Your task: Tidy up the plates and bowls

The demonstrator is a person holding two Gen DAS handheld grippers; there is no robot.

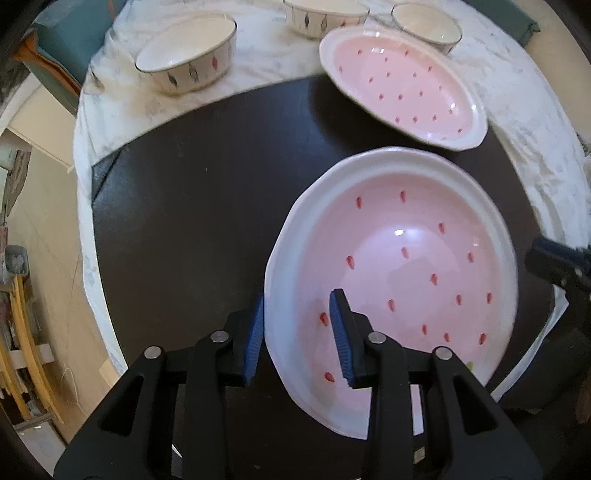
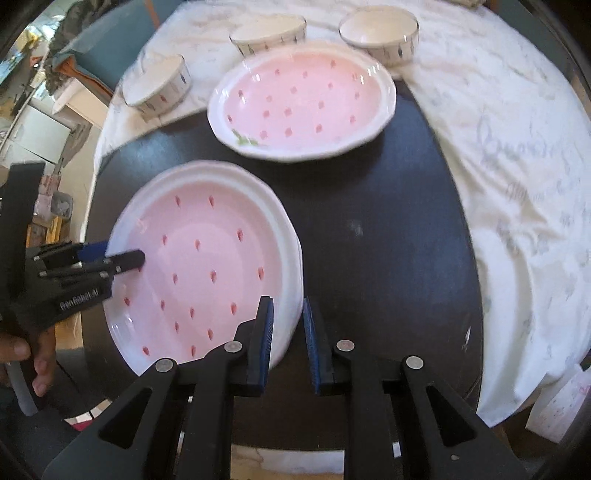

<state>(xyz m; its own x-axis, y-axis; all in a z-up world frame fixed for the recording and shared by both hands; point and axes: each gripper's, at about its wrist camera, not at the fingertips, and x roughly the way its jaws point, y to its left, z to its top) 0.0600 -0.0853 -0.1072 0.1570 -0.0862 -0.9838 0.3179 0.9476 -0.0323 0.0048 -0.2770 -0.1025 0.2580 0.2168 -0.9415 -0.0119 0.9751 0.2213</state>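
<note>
On the dark round tabletop (image 2: 388, 229), your job of organizing plates and bowls looks partly done. The near pink plate (image 2: 207, 266) shows a doubled white rim along its right edge in the right wrist view, which suggests a plate already stacked on another, though that is a judgement from the rim lines alone. A second pink plate (image 2: 303, 103) lies apart farther back, half on the dark top and half on the white cloth (image 2: 517, 166), so it appears not yet gathered in. Three white bowls with dark leaf marks sit separately on the cloth beyond: one at the left (image 2: 157, 88), one in the middle (image 2: 267, 35), one at the right (image 2: 380, 31). None is nested in another, so the bowls seem to be what remains, along with that far plate.

Your left gripper (image 1: 299, 336) straddles the near plate's left rim (image 1: 280, 295), one blue pad outside the edge and the other over the pink well; a clear gap shows on both sides, so the jaws are apart and not pressing. Your right gripper (image 2: 288, 343) brackets the plate's right rim with its pads only narrowly apart; whether they pinch the rim or merely flank it cannot be told from these views. A hand (image 2: 33, 354) shows at the lower left, behind the left gripper's body.
</note>
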